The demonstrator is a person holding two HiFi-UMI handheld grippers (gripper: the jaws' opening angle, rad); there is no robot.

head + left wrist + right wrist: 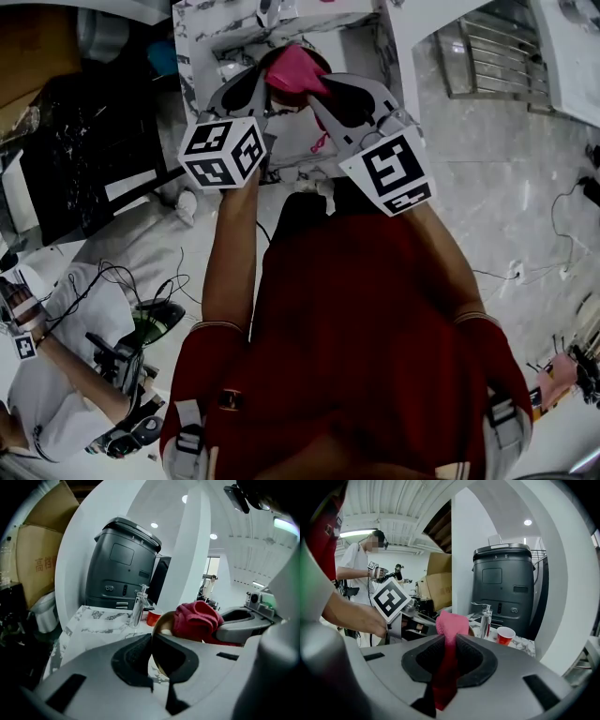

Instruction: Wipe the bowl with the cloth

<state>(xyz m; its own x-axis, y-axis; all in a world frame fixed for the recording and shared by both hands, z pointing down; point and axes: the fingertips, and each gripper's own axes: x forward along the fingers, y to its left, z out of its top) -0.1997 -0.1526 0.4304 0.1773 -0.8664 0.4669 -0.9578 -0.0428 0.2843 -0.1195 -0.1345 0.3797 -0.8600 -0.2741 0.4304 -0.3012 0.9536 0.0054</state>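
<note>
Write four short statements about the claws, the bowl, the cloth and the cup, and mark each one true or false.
1. The right claw grips the pink cloth. True.
2. The left claw is empty. False: it is shut on the rim of the bowl.
3. The cloth lies spread flat on the counter. False: it is bunched up in the right claw, at the bowl.
4. A red cup stands beside the tap. True.

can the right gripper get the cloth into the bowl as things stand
Probably yes: the right gripper, shut on the cloth, is close beside the bowl, which the left gripper holds by its rim; nothing stands between.
</note>
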